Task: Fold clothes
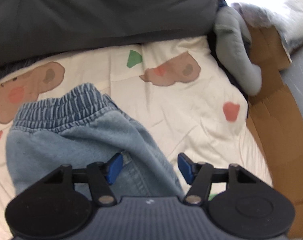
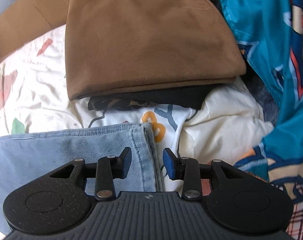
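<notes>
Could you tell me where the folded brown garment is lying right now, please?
In the right wrist view, the folded brown garment lies top centre, stacked on a black garment, beyond the jeans and left of the teal printed fabric.

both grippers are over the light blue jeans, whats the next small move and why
Probably lift both grippers clear: the left gripper and right gripper stand open, pads not pressing the jeans, which lie doubled on the printed sheet.
</notes>
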Demonstrator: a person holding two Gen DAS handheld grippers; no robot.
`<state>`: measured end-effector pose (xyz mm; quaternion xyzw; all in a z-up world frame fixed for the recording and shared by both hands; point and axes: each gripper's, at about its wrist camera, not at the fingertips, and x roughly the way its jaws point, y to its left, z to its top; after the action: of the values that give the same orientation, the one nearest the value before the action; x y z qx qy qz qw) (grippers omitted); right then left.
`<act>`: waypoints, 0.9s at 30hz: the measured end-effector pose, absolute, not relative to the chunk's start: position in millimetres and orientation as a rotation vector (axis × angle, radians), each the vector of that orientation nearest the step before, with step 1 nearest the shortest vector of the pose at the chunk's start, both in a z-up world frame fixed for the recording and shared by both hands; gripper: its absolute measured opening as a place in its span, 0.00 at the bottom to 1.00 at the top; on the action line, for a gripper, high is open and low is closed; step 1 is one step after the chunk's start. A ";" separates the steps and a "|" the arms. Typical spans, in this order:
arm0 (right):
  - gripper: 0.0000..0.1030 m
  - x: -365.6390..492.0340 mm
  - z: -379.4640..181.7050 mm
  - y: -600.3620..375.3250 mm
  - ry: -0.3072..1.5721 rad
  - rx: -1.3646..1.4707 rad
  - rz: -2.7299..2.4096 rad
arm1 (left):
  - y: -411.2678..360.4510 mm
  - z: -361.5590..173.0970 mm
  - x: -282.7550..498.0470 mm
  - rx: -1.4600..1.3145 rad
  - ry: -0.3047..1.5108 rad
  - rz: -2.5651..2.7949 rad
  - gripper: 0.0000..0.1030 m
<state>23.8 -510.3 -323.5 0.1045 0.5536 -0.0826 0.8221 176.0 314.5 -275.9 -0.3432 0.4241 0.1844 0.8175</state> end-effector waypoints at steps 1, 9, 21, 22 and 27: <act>0.42 25.7 -324.7 -509.2 1.180 0.213 -0.171 | 316.2 -277.3 178.2 -0.748 0.895 0.400 0.56; 0.42 36.5 -329.0 -501.5 1.185 0.176 -0.161 | 332.2 -300.7 199.5 -0.838 0.927 0.476 0.21; 0.42 51.3 -331.3 -492.4 1.209 0.121 -0.144 | 324.4 -323.7 226.8 -0.763 0.953 0.496 0.04; 0.42 52.6 -330.8 -492.2 1.210 0.115 -0.143 | 323.0 -326.1 229.3 -0.759 0.956 0.499 0.04; 0.42 57.6 -330.4 -491.0 1.219 0.089 -0.130 | 317.0 -334.5 240.7 -0.733 0.966 0.515 0.04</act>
<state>57.6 -491.0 -330.4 0.0415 0.5718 -0.0611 0.8171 240.7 317.0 -334.5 -0.3406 0.4489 0.2393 0.7907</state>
